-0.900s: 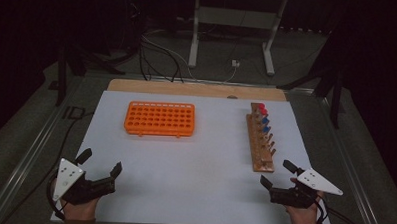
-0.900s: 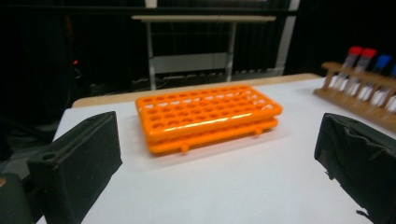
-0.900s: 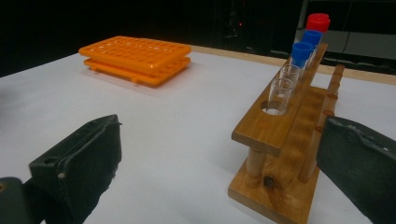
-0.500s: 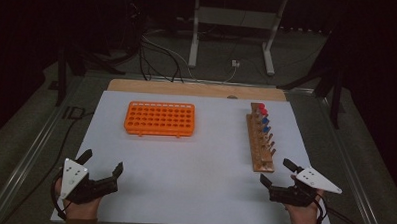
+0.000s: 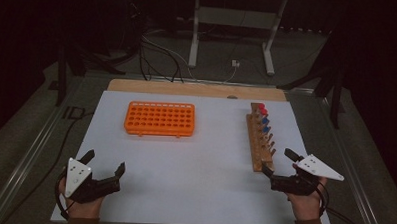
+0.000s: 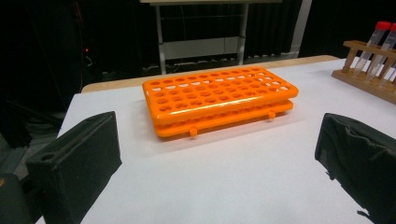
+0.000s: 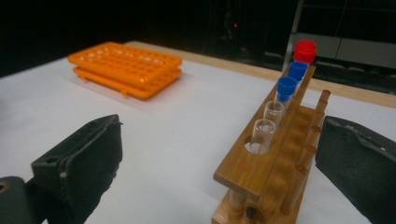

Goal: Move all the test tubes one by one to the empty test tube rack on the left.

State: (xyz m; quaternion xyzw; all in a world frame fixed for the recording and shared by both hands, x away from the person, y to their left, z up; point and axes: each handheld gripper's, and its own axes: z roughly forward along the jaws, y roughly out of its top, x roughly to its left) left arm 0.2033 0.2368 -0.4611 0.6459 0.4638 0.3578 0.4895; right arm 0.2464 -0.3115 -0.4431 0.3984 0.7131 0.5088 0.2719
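The right gripper (image 5: 280, 167), jaws wide and empty, is hovering just beside the wooden rack (image 5: 260, 139); it should straddle the nearest uncapped tube (image 7: 263, 133) squarely. The left gripper (image 5: 103, 164), equally wide, is probably waiting well apart from that rack.

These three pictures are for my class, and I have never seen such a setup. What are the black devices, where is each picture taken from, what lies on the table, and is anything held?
A person holds a hand-held grasping tool in each hand: the left tool and the right tool. The high view looks down from above the person's side. The other two come from cameras riding on each tool, with its black jaws at the bottom corners. On the white table lie an empty orange rack and a wooden rack with capped and uncapped tubes. Both tools are open and hold nothing; the right one is close to the wooden rack's near end.
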